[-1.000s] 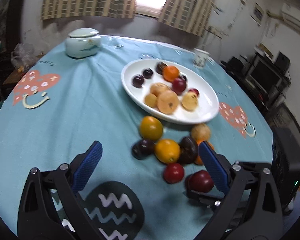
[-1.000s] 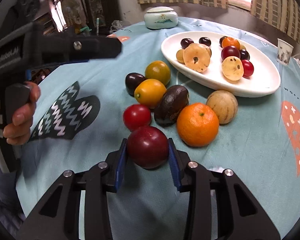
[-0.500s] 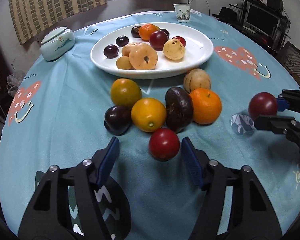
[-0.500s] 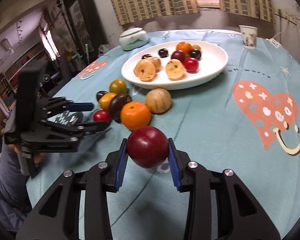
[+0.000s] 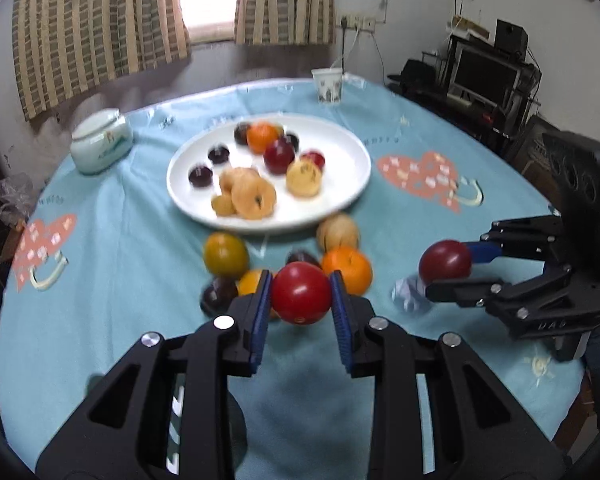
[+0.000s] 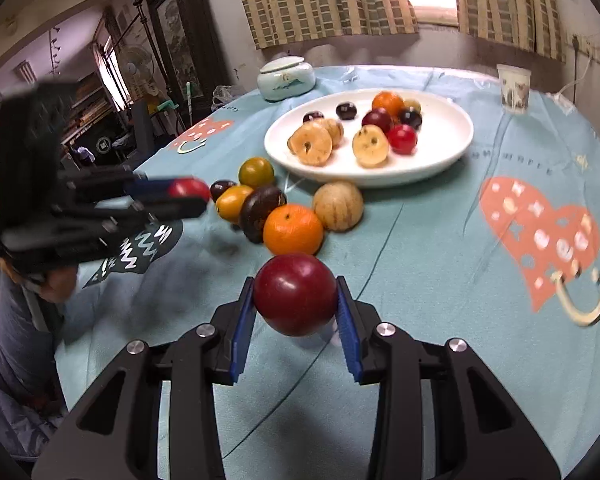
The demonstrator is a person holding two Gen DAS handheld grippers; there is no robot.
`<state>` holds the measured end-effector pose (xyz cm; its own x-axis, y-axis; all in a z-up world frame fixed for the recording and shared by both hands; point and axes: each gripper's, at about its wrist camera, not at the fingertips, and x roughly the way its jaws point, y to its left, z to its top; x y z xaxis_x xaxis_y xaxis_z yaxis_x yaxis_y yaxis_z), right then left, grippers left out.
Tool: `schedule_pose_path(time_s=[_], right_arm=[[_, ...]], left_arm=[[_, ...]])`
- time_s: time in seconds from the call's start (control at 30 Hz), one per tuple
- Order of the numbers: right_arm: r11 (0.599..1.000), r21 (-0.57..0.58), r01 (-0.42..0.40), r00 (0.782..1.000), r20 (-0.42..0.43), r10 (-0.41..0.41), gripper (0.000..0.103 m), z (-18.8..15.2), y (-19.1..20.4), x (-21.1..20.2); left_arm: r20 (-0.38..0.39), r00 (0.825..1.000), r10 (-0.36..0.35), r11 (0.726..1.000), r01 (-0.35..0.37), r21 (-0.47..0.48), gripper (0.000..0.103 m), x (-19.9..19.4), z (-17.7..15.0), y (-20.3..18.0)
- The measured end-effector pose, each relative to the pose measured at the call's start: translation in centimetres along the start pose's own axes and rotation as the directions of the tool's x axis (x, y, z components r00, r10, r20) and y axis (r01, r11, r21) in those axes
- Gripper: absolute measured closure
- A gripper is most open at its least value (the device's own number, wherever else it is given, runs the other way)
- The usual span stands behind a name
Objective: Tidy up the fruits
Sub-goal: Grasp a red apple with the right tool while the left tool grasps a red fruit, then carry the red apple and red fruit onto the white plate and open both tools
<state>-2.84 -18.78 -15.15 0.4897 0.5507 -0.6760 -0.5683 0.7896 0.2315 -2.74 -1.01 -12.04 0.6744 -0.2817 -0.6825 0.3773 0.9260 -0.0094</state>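
1. Your left tool (image 5: 301,305): its jaws have just closed on the bright red fruit (image 5: 300,293), now clamped and lifted off the worktop (image 5: 100,280).
2. Your right tool (image 6: 296,312): clamped on a dark red fruit (image 6: 295,294), held aloft.
3. Plate (image 5: 352,176), mid-worktop toward the far edge: the likely destination for both.
4. Loose pile (image 5: 346,270) by the plate's near rim: one fruit fewer.

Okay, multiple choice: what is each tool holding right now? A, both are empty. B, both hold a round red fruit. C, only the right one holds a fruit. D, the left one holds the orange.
B: the left tool clamps a bright red round fruit, and the right tool clamps a darker red round fruit.
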Motion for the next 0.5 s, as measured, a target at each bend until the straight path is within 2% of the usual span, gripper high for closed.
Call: schedule_pose_path(time_s=[0.13, 0.27, 0.43, 0.5], right_arm=[[0.999, -0.007, 0.032, 0.994, 0.100, -0.031, 0.064, 4.5, -1.1, -0.9], [0.995, 0.032, 0.089, 0.986, 0.139, -0.093, 0.064, 9.3, -3.2, 1.3], [0.987, 0.059, 0.152, 0.983, 0.096, -0.157, 0.063, 12.7, -5.7, 6.2], [0.980, 0.049, 0.195, 0.979, 0.052, -0.197, 0.063, 13.6, -6.3, 8.2]], left_arm=[[0.041, 0.998, 0.053, 0.998, -0.052, -0.018, 0.074, 0.6, 4.8, 1.1], [-0.030, 0.992, 0.125, 0.990, -0.126, -0.062, 0.074, 5.2, 9.1, 2.4], [-0.137, 0.973, 0.186, 0.978, -0.197, -0.070, 0.073, 11.1, 11.2, 3.4], [-0.164, 0.967, 0.194, 0.975, -0.209, -0.079, 0.068, 12.7, 11.5, 4.0]])
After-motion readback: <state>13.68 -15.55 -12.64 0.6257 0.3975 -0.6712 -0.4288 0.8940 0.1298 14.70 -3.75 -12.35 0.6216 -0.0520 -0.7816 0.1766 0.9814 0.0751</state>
